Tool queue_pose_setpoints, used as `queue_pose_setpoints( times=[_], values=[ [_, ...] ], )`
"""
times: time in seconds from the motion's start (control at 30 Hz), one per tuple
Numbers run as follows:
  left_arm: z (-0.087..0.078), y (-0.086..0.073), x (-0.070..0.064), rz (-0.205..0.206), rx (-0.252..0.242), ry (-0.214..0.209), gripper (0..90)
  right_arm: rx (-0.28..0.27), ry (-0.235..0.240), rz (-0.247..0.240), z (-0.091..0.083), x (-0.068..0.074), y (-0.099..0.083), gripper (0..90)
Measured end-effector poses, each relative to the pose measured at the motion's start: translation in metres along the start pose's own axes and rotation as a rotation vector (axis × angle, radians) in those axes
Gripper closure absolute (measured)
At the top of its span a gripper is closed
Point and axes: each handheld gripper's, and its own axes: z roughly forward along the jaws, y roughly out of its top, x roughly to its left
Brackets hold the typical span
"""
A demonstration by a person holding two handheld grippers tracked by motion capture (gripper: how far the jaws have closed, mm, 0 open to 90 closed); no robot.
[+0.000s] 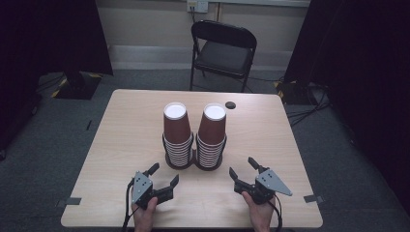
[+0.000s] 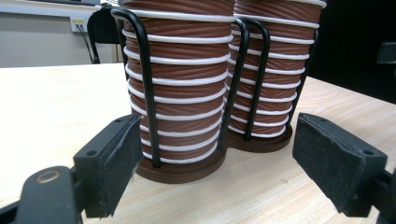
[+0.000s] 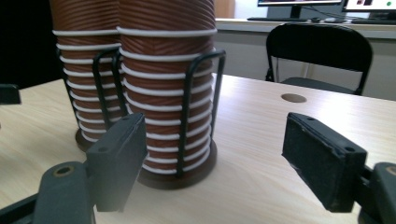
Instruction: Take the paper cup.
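Note:
Two stacks of brown ribbed paper cups with white rims stand upside down in a black wire double holder mid-table: the left stack [image 1: 177,135] and the right stack [image 1: 212,136]. My left gripper [image 1: 164,176] rests near the front edge, open, with nothing between its jaws, and points at the left stack [image 2: 180,88]. My right gripper [image 1: 243,169] is open too, empty, facing the right stack [image 3: 168,93]. The holder's black wires [image 2: 144,84] rise from round brown bases [image 3: 180,175]. Both grippers sit a short way in front of the holder, touching nothing.
A black folding chair [image 1: 222,48] stands behind the table's far edge. A round cable hole [image 1: 230,105] lies in the tabletop [image 1: 125,125] behind the right stack. Dark curtains hang at both sides, and tape marks sit near the front corners.

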Motion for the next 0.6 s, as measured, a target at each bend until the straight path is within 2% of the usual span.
queue_pose_setpoints(
  times=[0.1,0.2,0.4,0.47,0.6],
  values=[
    [0.000,0.000,-0.001,0.014,-0.006,0.002,15.7,0.005,0.024,-0.009,0.004,0.001,0.006,22.8],
    [-0.001,0.000,-0.002,0.024,-0.010,0.001,15.8,0.019,0.047,0.006,0.005,0.002,0.011,24.1],
    [-0.001,-0.001,-0.003,0.024,-0.013,-0.001,15.8,-0.011,0.060,-0.009,0.008,0.004,0.017,25.6],
    [-0.001,-0.001,-0.003,0.032,-0.011,0.008,15.8,-0.029,0.081,-0.008,0.011,0.003,0.021,27.0],
    [-0.001,-0.001,-0.004,0.046,-0.011,0.006,15.8,-0.022,0.093,0.005,0.015,0.002,0.026,25.4]
  ],
)
